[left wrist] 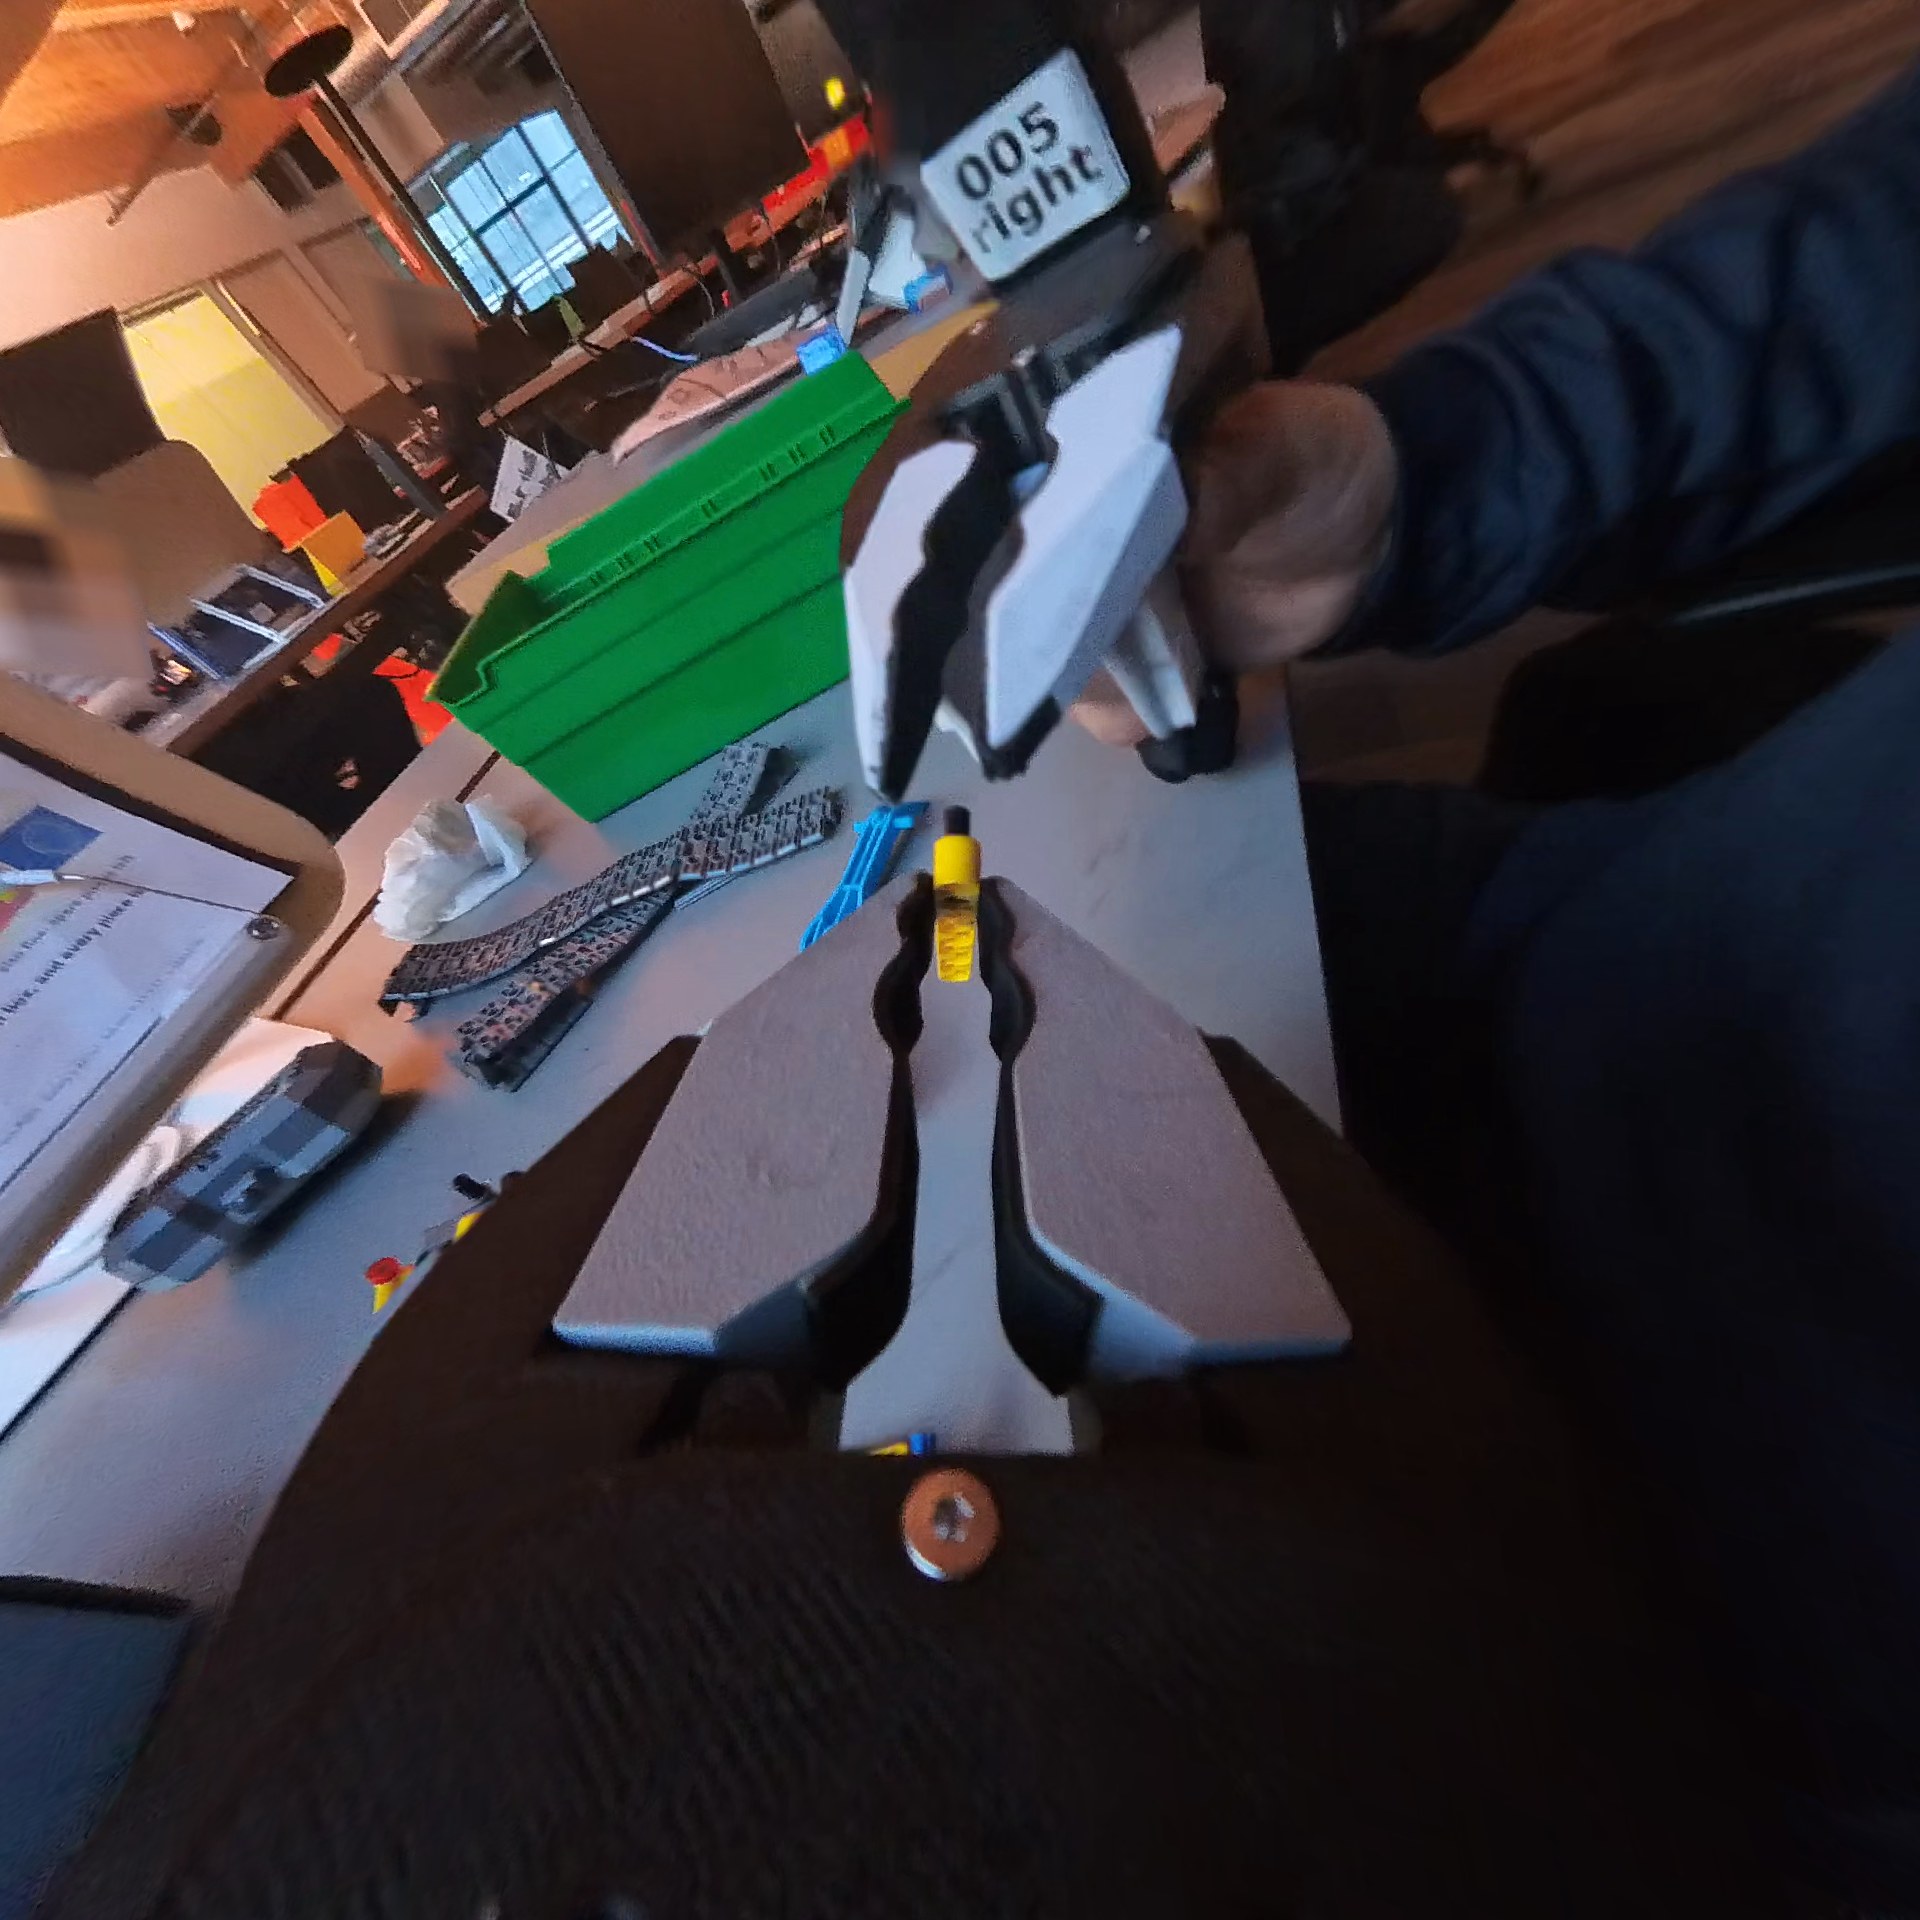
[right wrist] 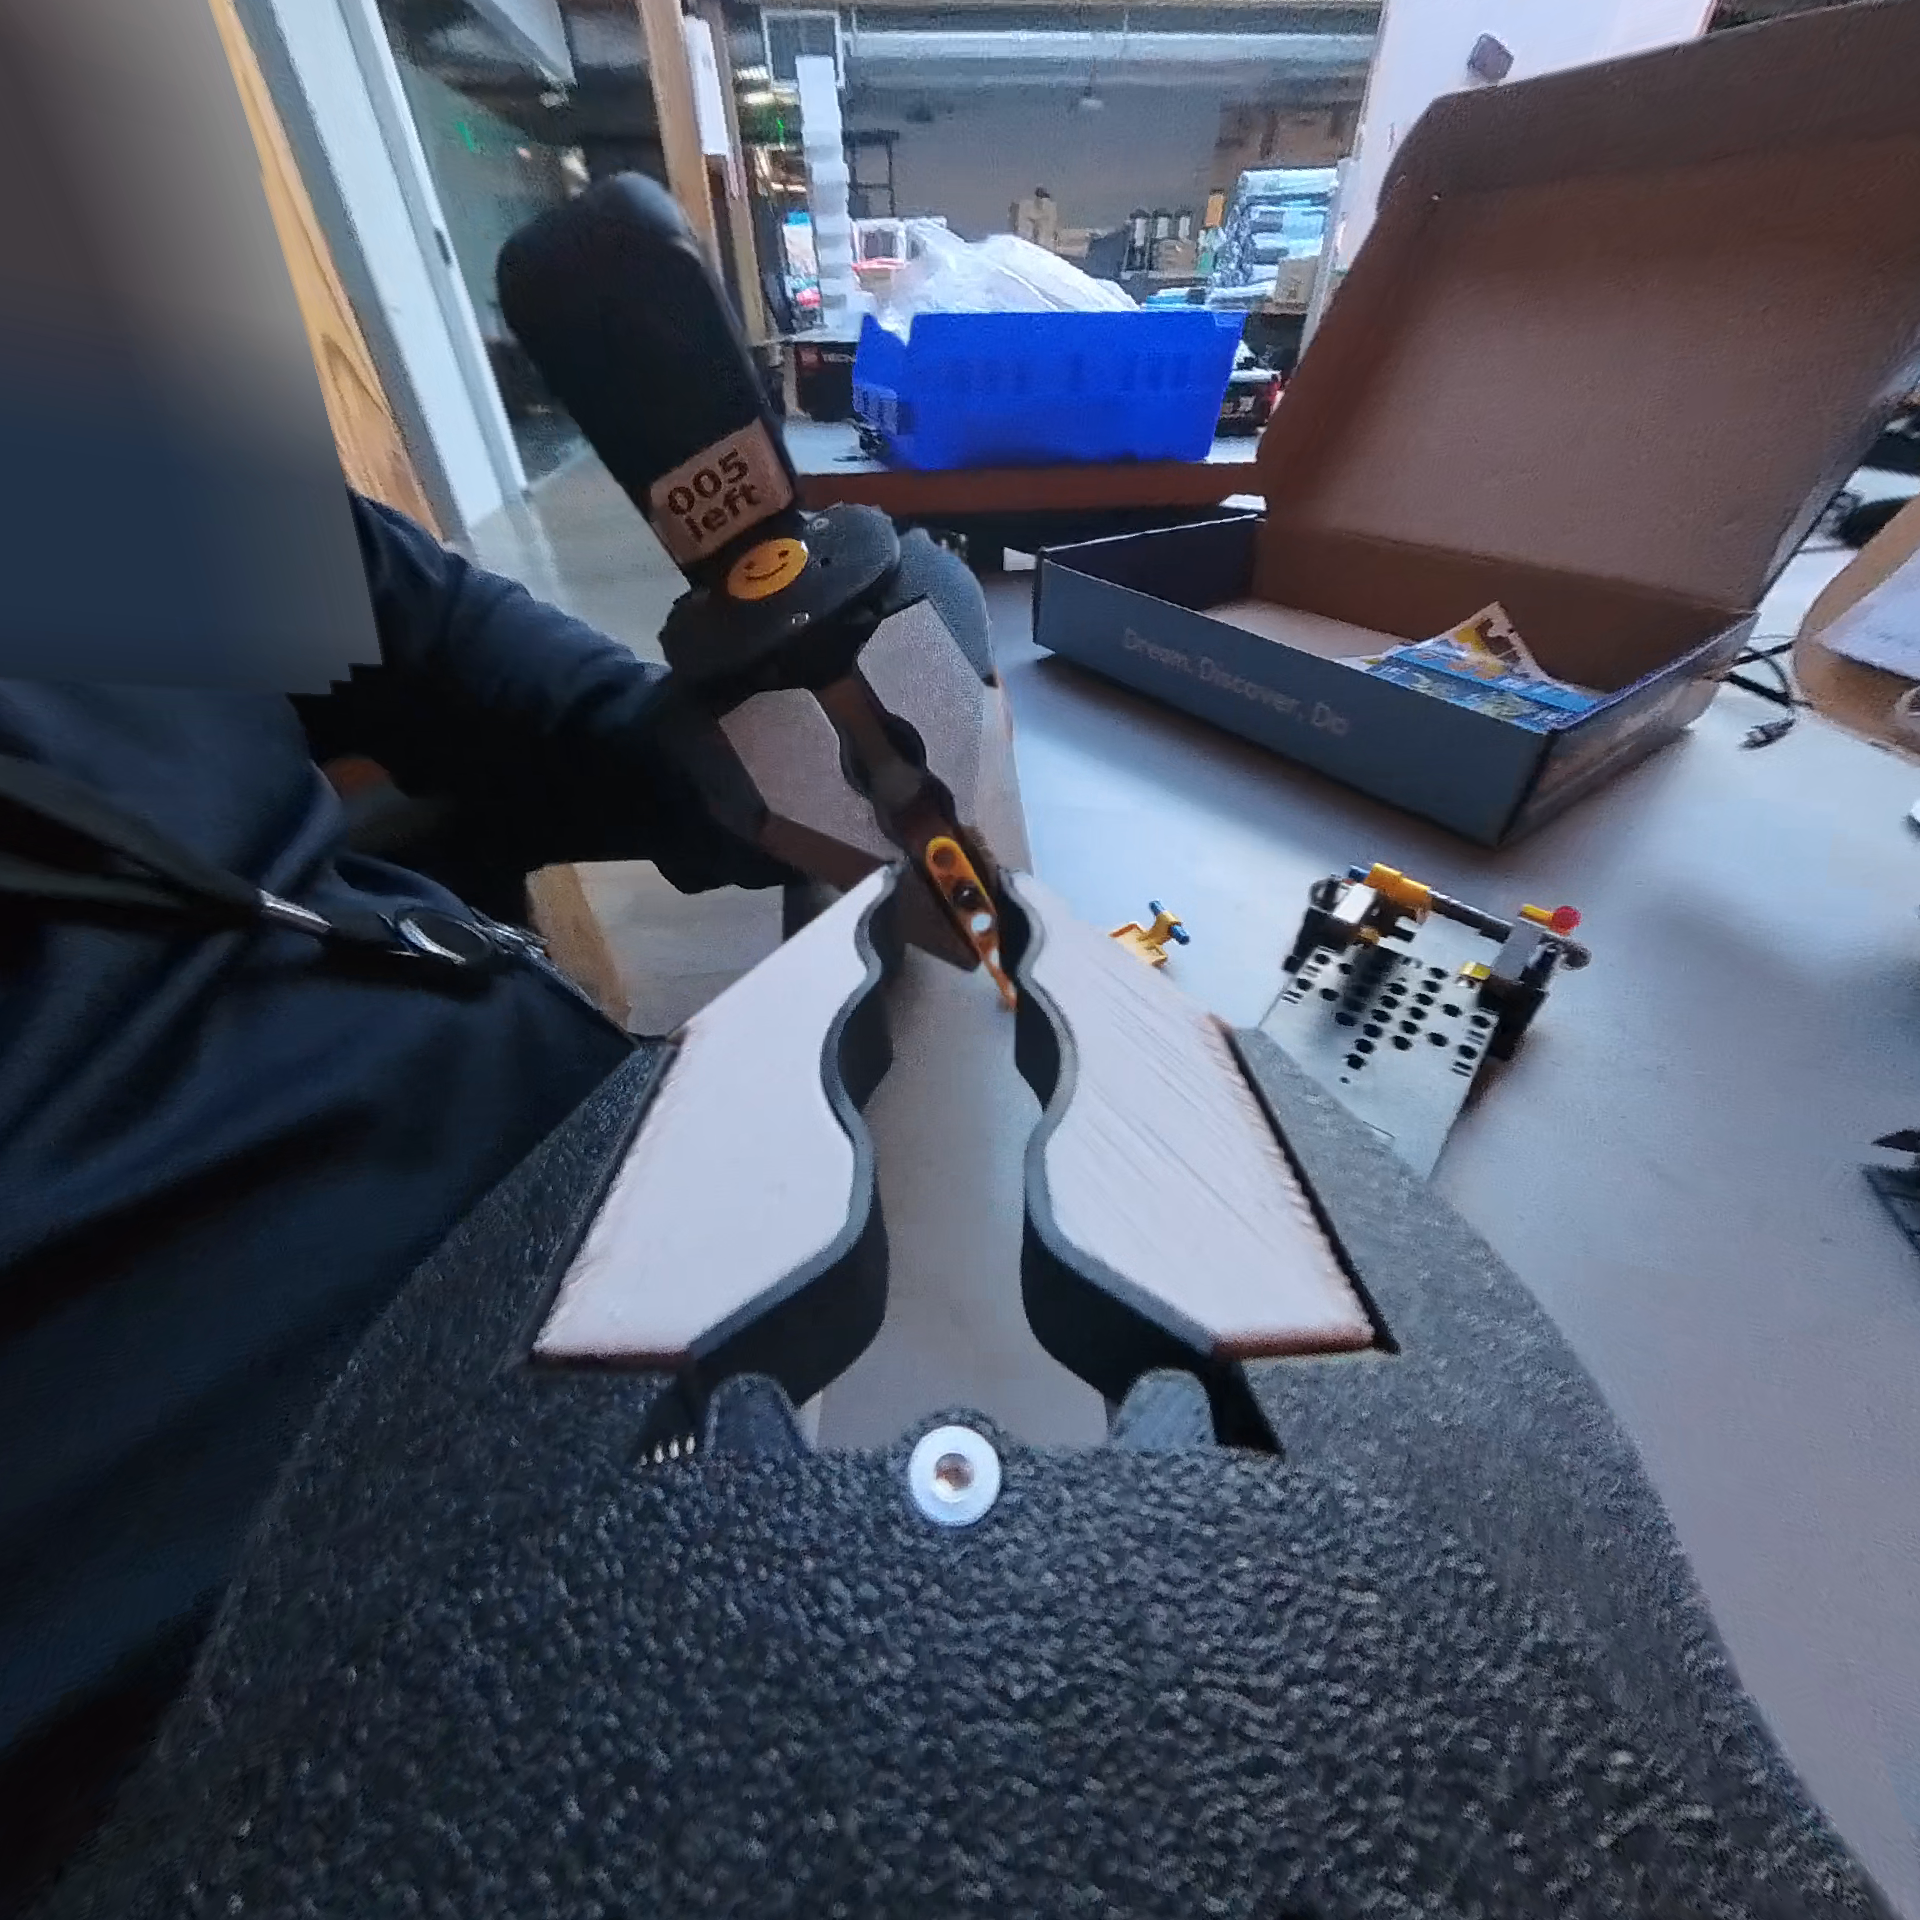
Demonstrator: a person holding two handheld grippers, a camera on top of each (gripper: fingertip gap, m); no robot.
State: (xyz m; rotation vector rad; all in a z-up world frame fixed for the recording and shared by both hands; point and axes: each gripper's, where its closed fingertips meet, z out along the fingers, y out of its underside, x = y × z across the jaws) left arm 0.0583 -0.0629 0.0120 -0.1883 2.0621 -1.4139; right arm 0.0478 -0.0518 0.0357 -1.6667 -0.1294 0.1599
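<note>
My left gripper (left wrist: 956, 888) is shut on a small yellow toy-brick beam (left wrist: 956, 862) with a black pin at its far end, held above the grey table (left wrist: 1143, 883). In the right wrist view the same beam (right wrist: 971, 920) shows holes and sticks out of the left gripper (right wrist: 940, 831). My right gripper (right wrist: 948, 883) is slightly open and empty, its tips on either side of the beam without gripping it. In the left wrist view the right gripper (left wrist: 951, 769) hangs just above the pin, held by a hand in a dark sleeve.
A green bin (left wrist: 675, 623), black track strips (left wrist: 623, 904), a blue piece (left wrist: 868, 862), crumpled white wrap (left wrist: 447, 862) and a grey model (left wrist: 260, 1153) lie to the left. An open cardboard box (right wrist: 1351, 707), a part-built model on a perforated plate (right wrist: 1403, 987) and a small yellow piece (right wrist: 1148, 925) are on the right. My two grippers' fingertips are within a few centimetres of each other.
</note>
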